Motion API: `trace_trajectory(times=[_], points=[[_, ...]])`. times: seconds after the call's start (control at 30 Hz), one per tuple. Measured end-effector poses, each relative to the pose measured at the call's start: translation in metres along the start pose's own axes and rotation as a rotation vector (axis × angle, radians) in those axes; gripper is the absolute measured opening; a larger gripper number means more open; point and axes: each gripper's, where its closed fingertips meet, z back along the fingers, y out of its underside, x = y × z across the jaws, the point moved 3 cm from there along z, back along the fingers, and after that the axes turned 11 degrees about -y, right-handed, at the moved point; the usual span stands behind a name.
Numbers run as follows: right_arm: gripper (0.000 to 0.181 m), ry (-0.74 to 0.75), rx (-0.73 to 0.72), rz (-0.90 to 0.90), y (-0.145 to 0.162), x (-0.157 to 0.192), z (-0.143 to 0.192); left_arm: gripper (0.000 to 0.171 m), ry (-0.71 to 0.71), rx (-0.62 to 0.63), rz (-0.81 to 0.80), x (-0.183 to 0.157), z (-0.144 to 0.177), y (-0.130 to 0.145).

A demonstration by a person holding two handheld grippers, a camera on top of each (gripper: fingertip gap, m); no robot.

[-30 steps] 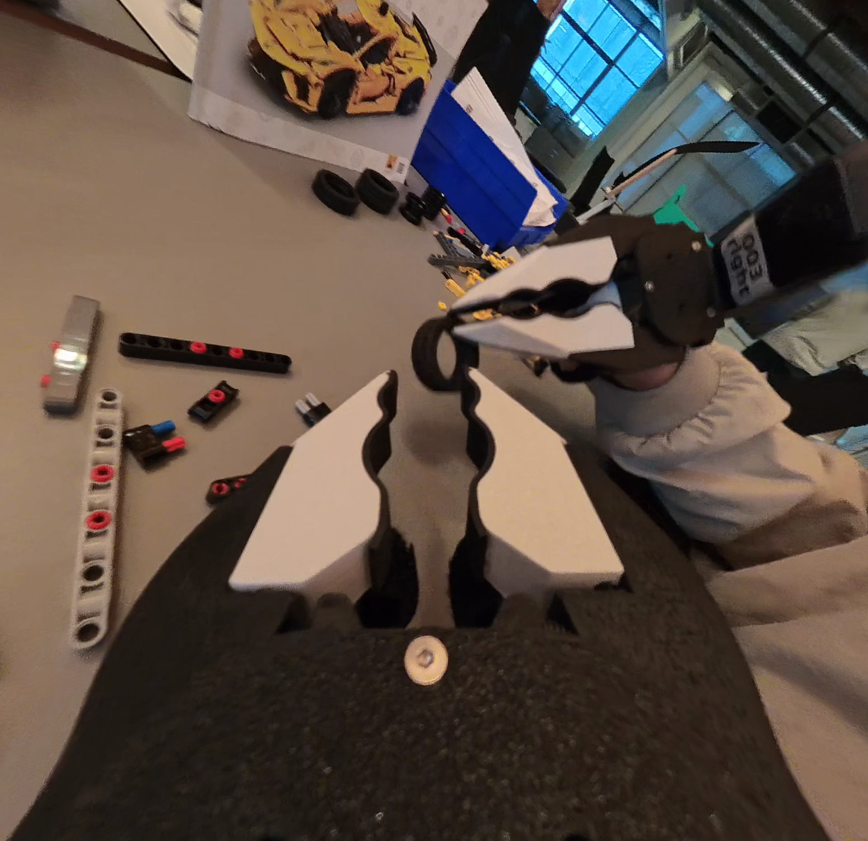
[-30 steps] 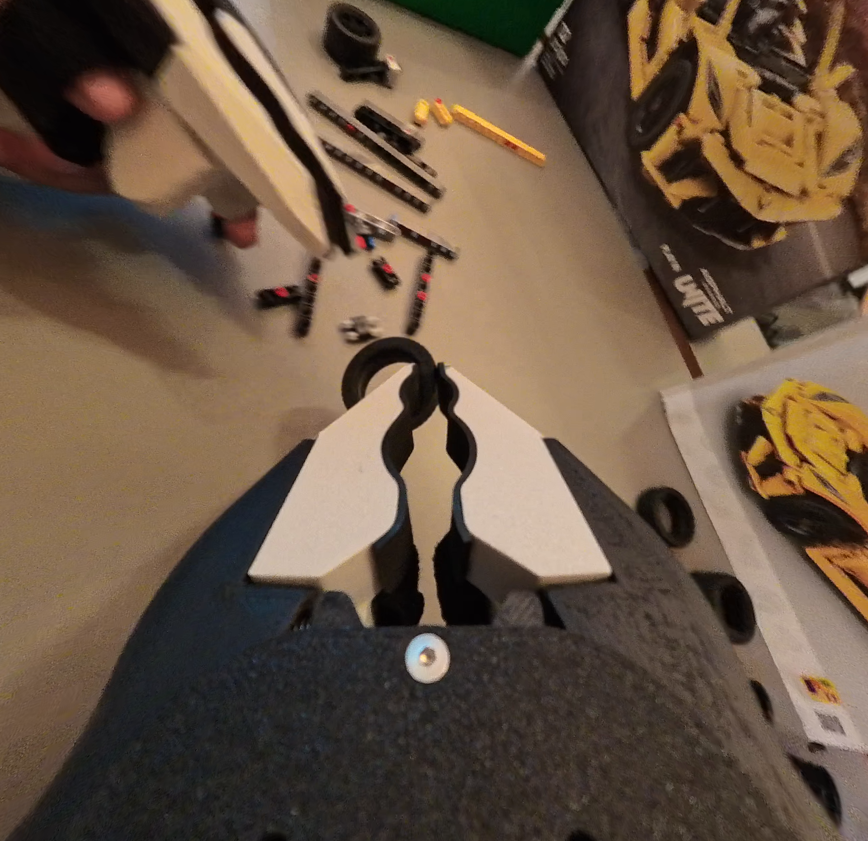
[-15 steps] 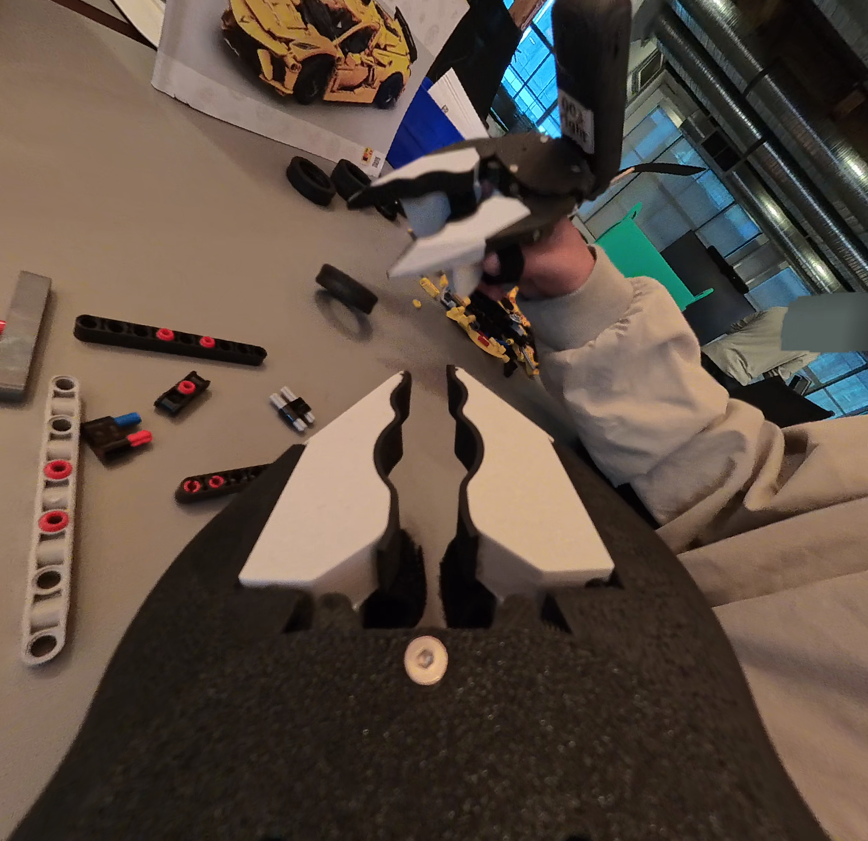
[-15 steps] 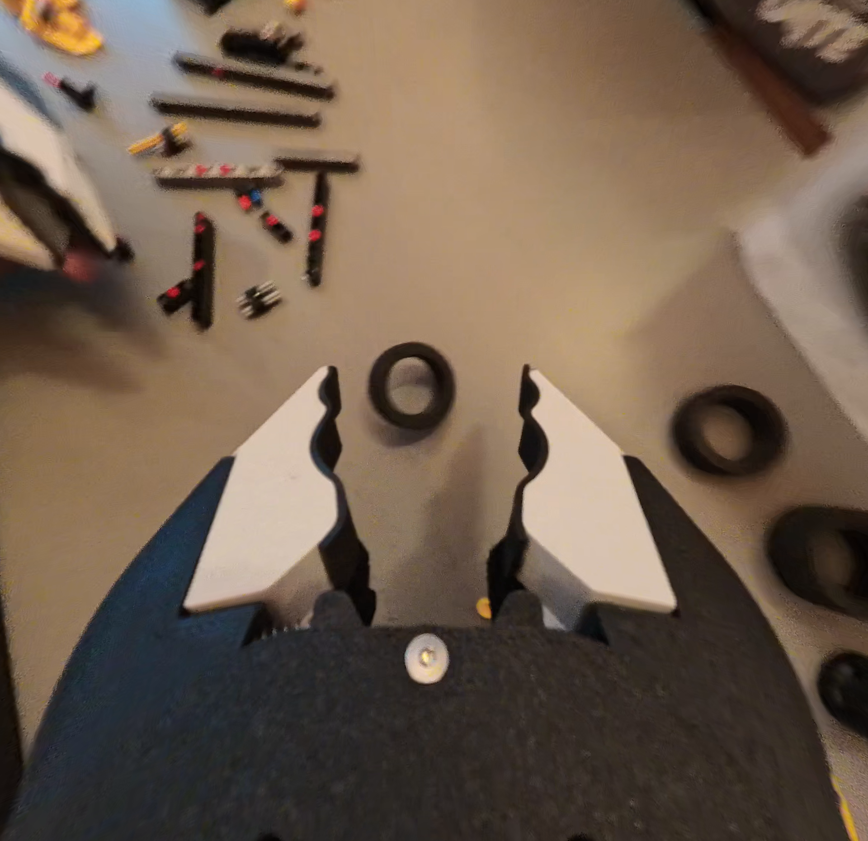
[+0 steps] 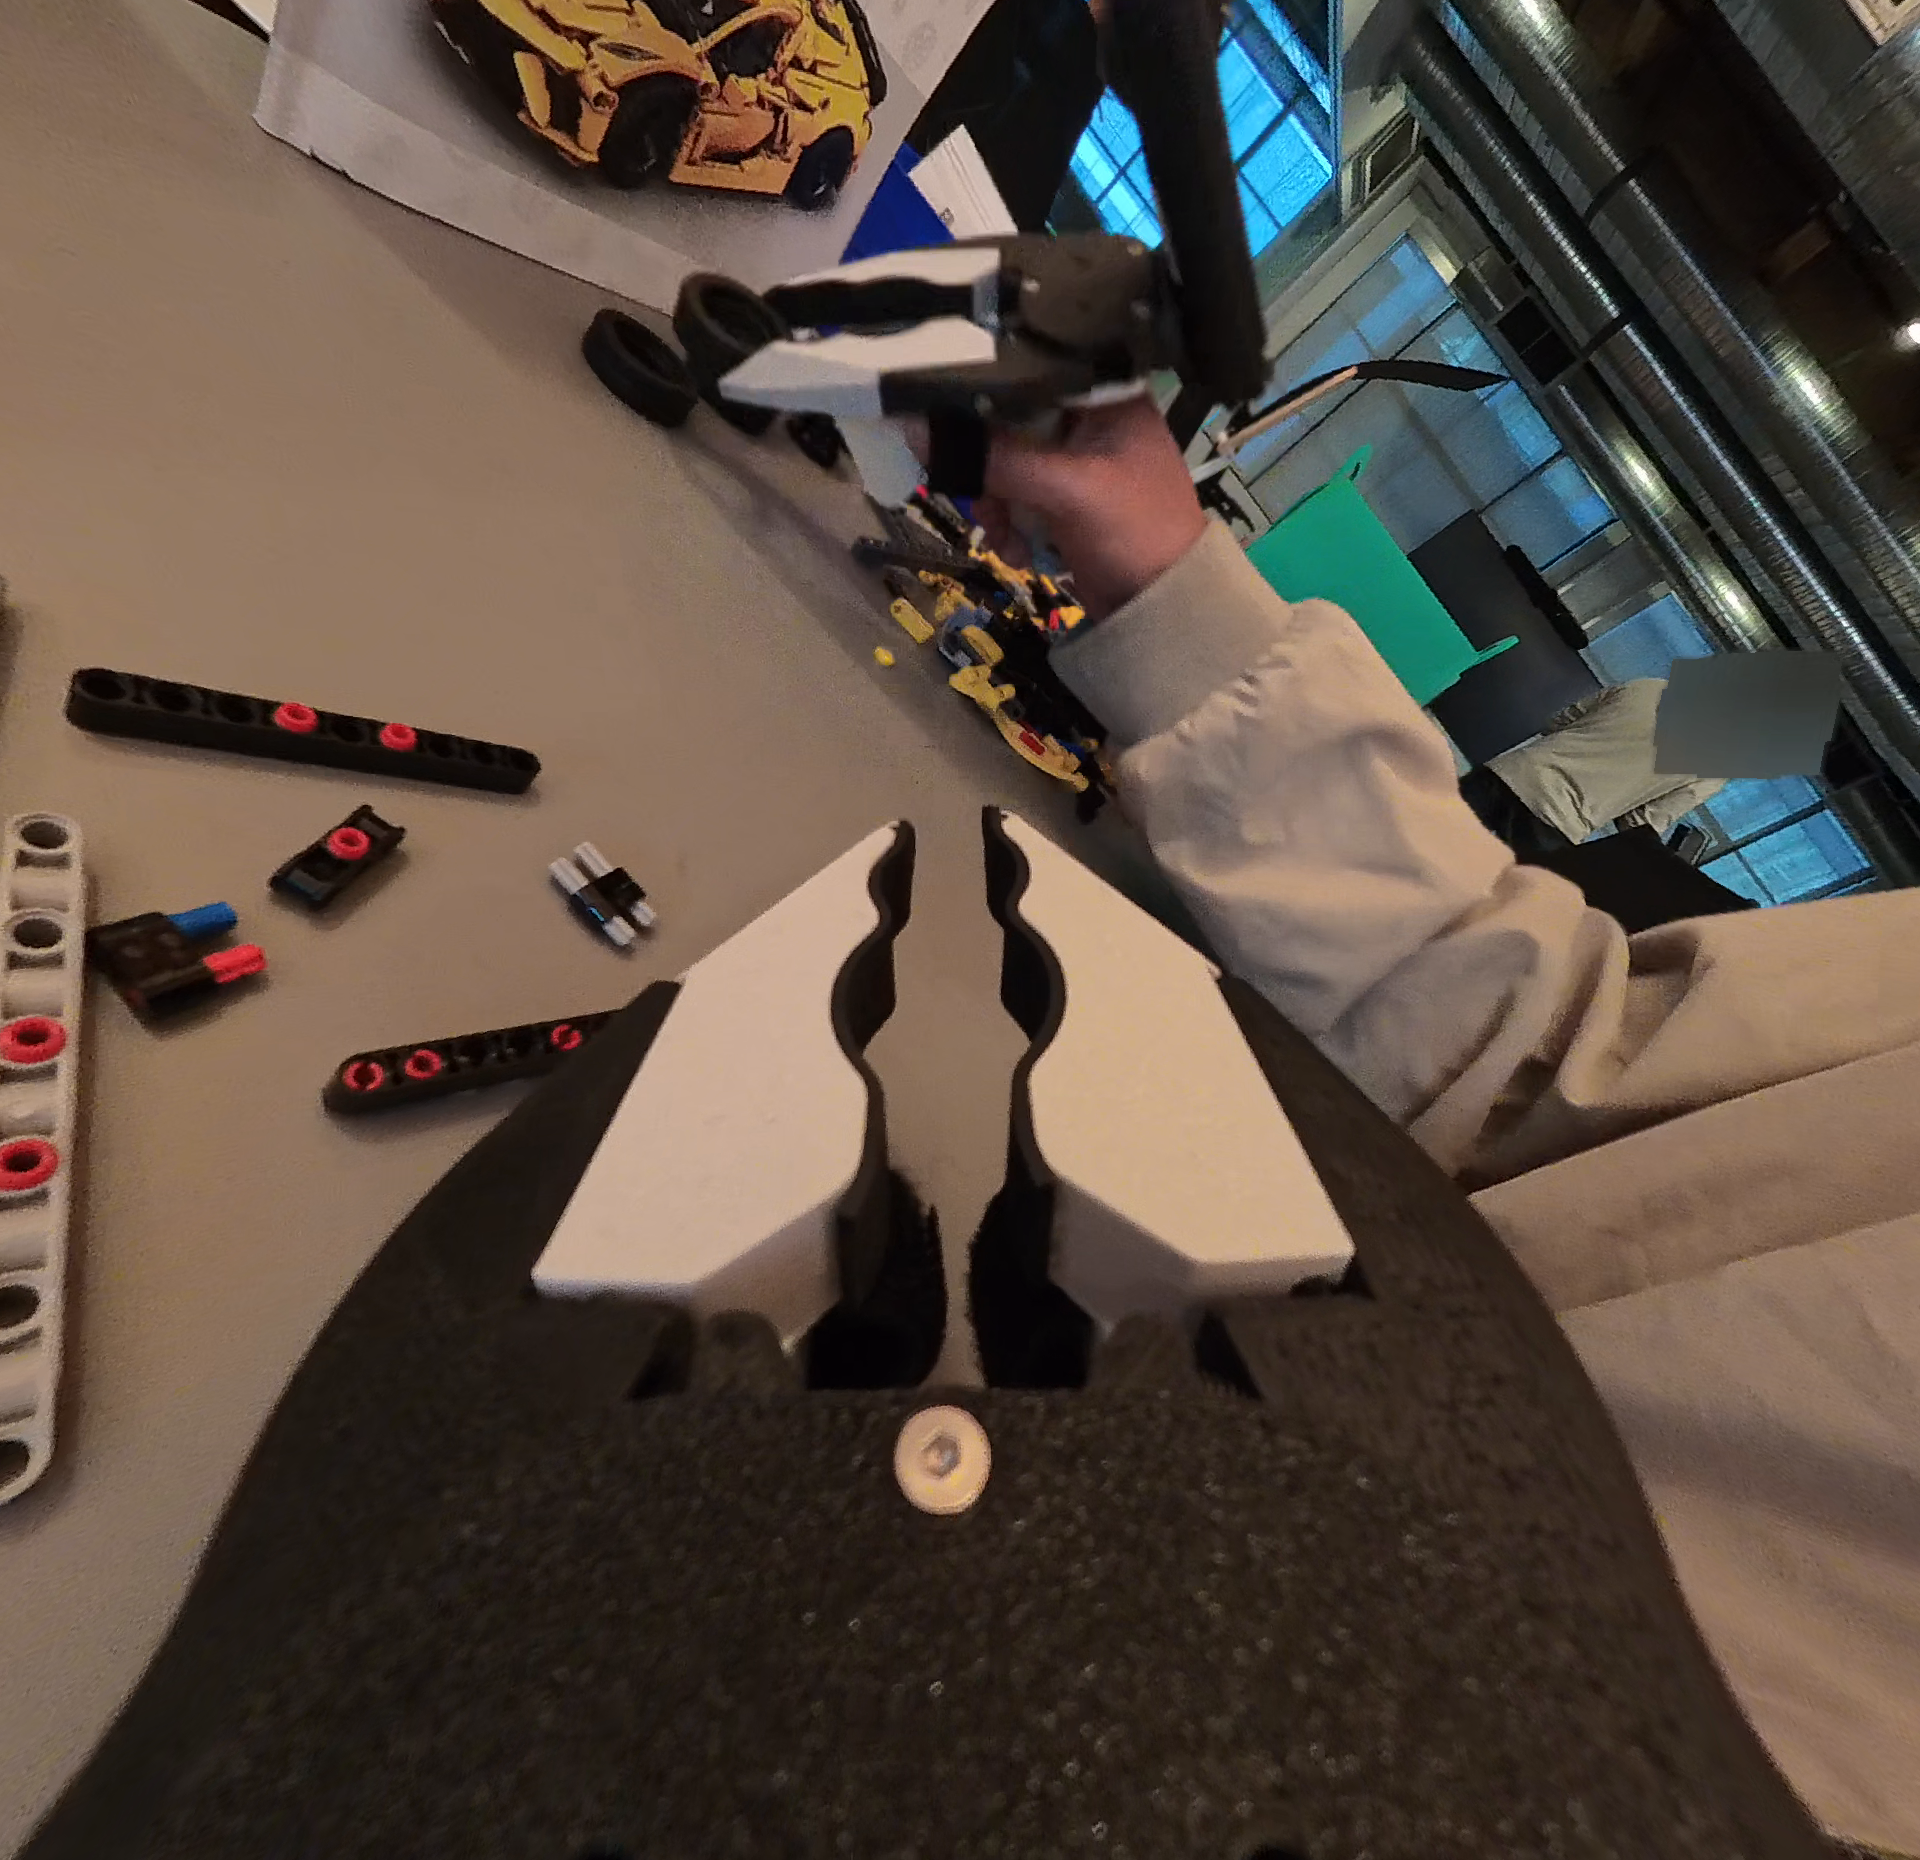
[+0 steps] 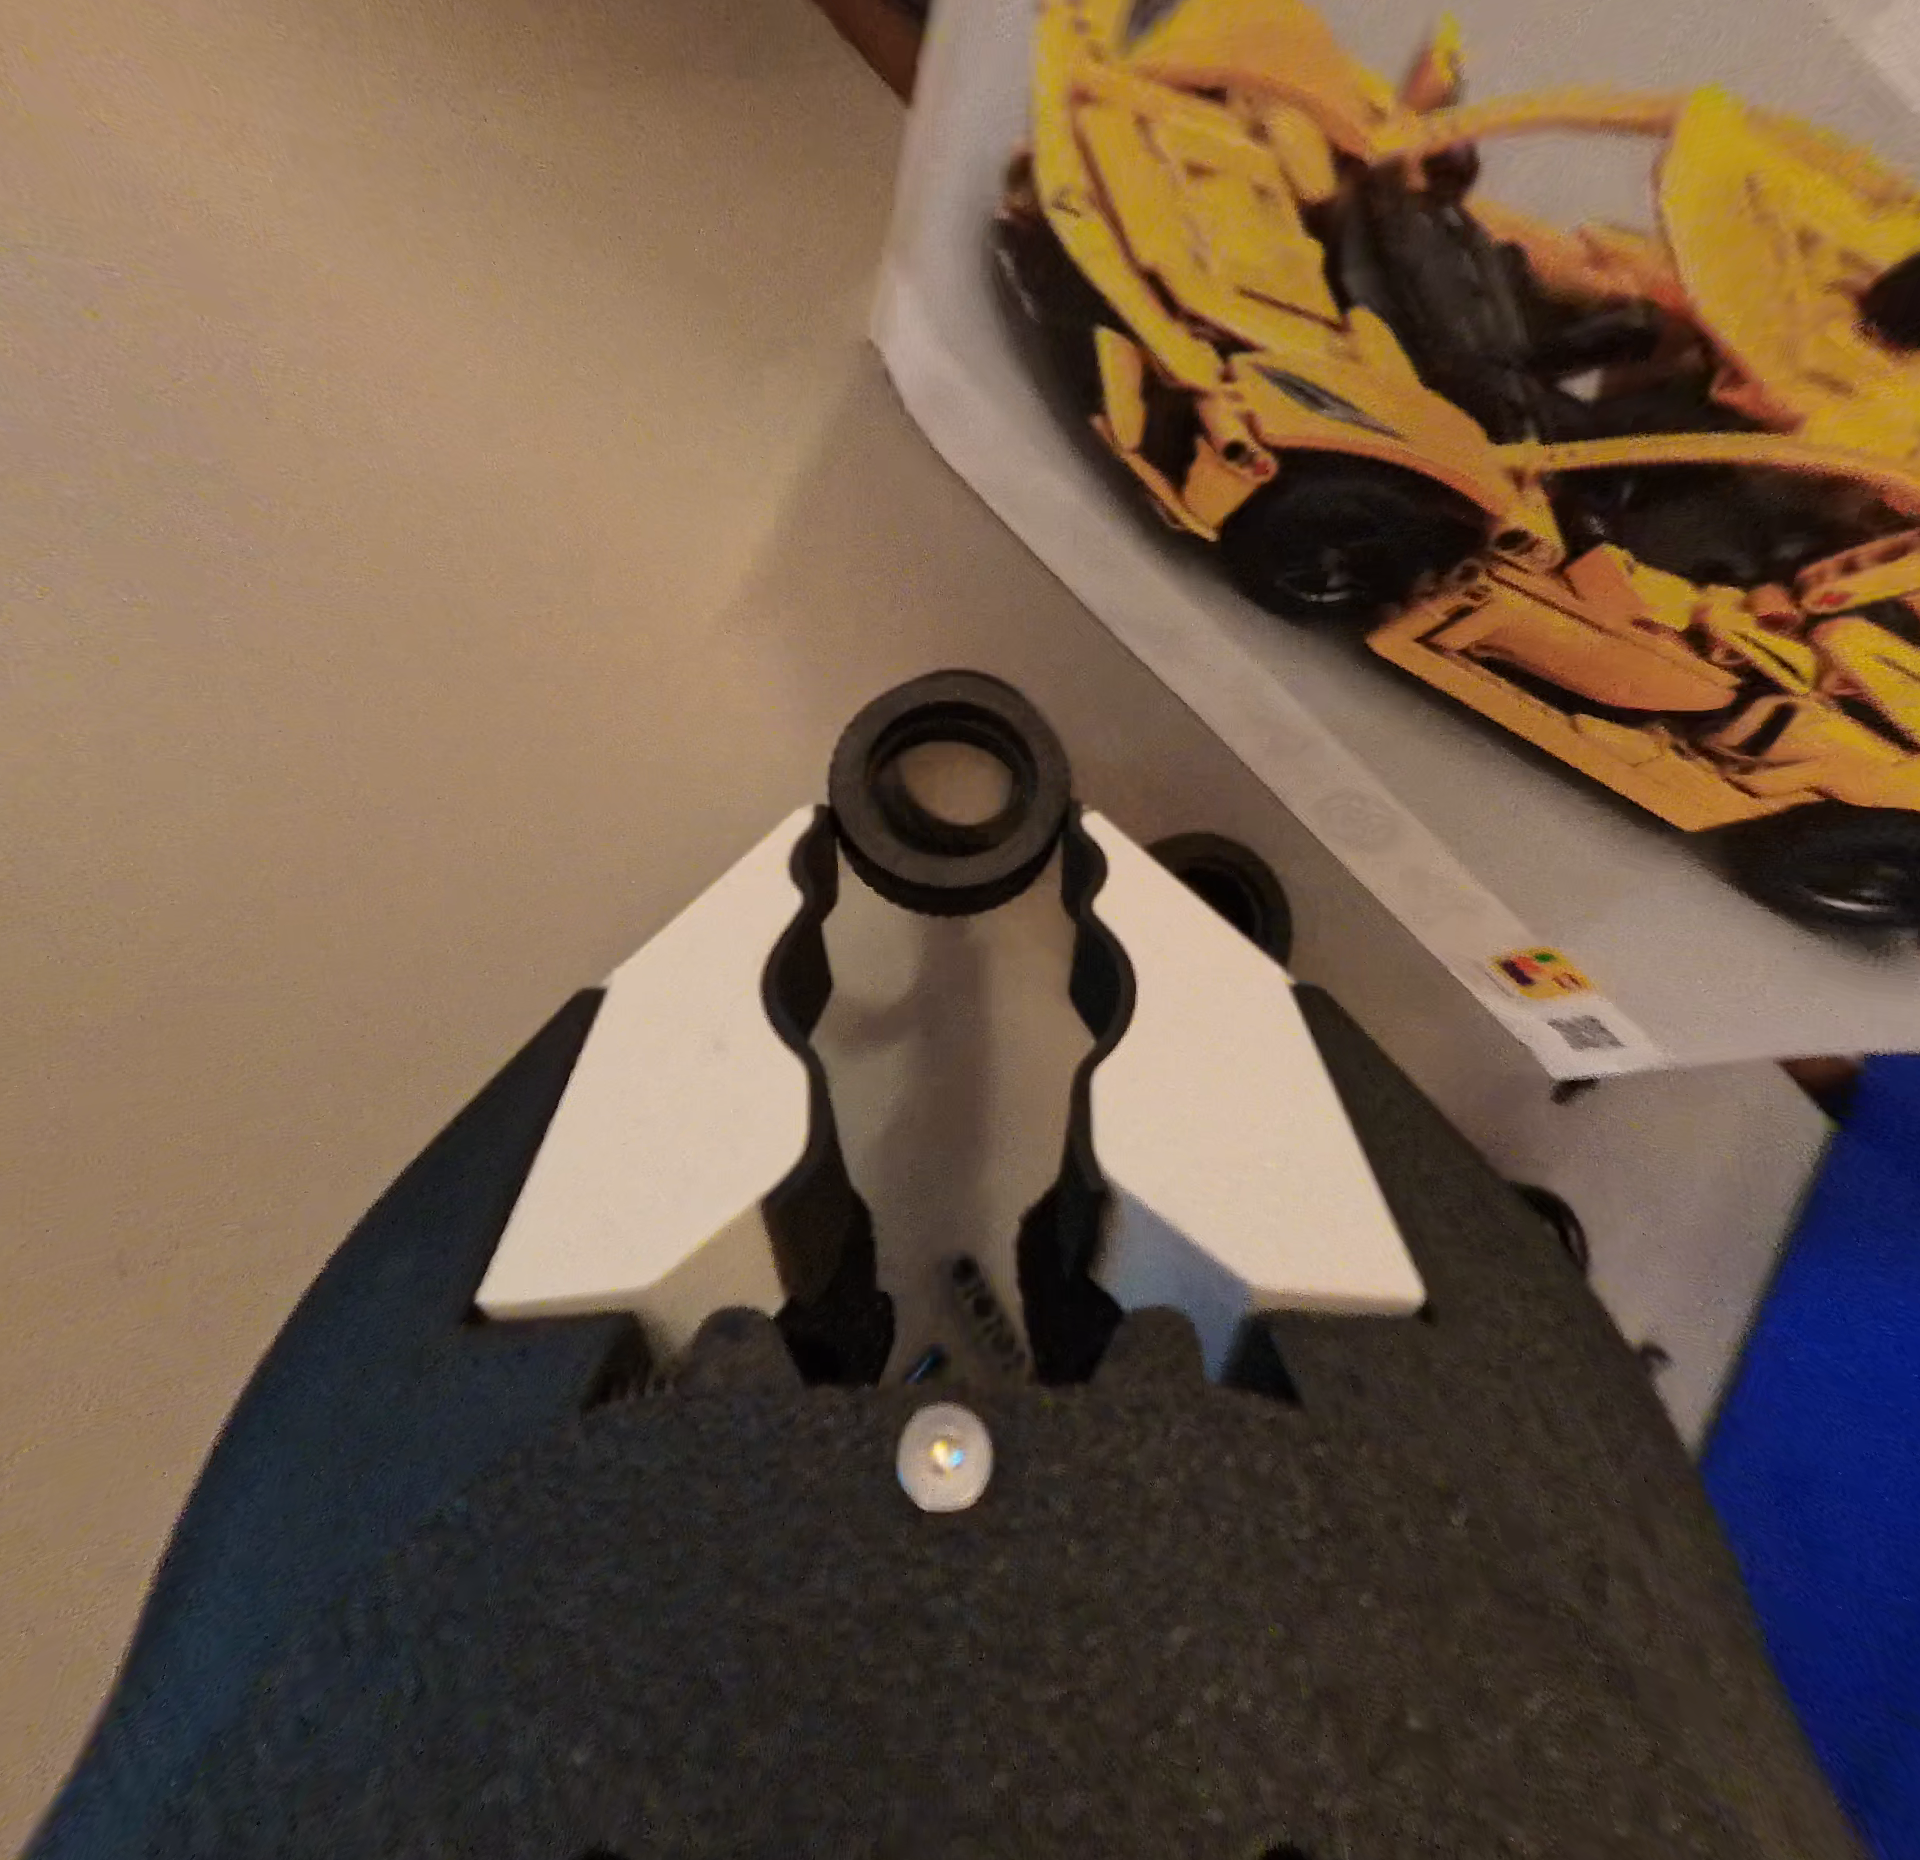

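My right gripper is shut on a black toy tyre, pinched across its width between the fingertips. In the left wrist view this gripper, held by a person's hand, keeps the tyre just over the table by a printed sheet showing a yellow car. My left gripper is empty, its jaws a narrow gap apart, low over the beige table. It is nearest to a small black and grey connector and a short black beam.
Another black tyre lies beside the held one and shows behind my right finger. A long black beam, a grey beam and small pinned pieces lie left. A part-built yellow model and blue bin stand right. Spacing between my two grippers at the tips: around 25 centimetres.
The right gripper dropped the tyre it held by the rim, opened wide, then shut across it and carried it towards the car sheet. My left jaws have narrowed.
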Motion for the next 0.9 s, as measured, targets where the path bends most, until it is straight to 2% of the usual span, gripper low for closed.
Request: trace_trajectory(times=[0.07,0.17,0.53,0.9], points=[[0.043,-0.102,-0.018,-0.056,-0.003,-0.007,-0.009,0.013,0.001,0.004,-0.006,-0.001,0.000,0.001],[0.043,-0.145,-0.002,-0.084,-0.005,-0.012,-0.014,0.013,0.000,0.001,-0.001,0.000,0.000,0.000],[0.044,-0.144,0.032,-0.054,0.003,-0.014,-0.028,0.013,0.008,0.003,0.005,-0.001,0.000,0.000],[0.044,-0.118,-0.025,-0.043,-0.004,-0.021,-0.026,0.013,0.013,0.003,0.010,-0.001,0.000,0.000]])
